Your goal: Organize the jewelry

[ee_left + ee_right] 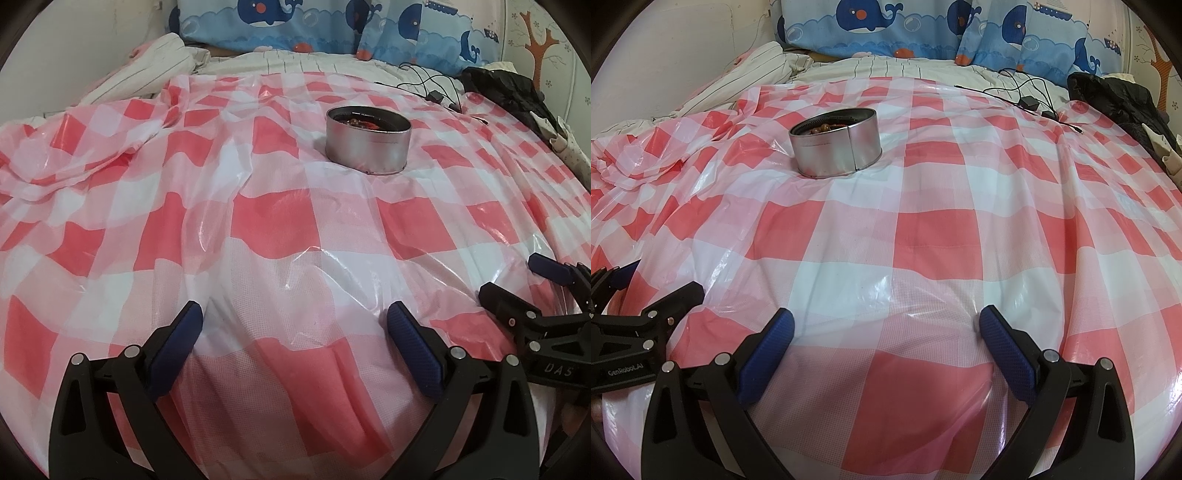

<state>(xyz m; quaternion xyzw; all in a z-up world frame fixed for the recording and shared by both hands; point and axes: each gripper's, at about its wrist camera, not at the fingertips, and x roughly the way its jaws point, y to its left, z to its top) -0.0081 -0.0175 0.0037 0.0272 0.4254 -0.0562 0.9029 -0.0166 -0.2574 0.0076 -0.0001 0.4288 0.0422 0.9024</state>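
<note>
A: What's underneath everything?

B: A bed draped in a red-and-white checked plastic sheet (pixel 923 229), whale-print pillows (pixel 886 26) at the far end, black cables (pixel 1027 92) near them.

A: Any container?

B: One round metal tin (pixel 836 147), upright on the sheet, with brown beads (pixel 822 128) and something red inside.

A: And the grippers?

B: Left gripper (pixel 295 321) and right gripper (pixel 886 325) both spread wide, holding nothing. The tin sits well ahead of both, apart from the fingers.
</note>
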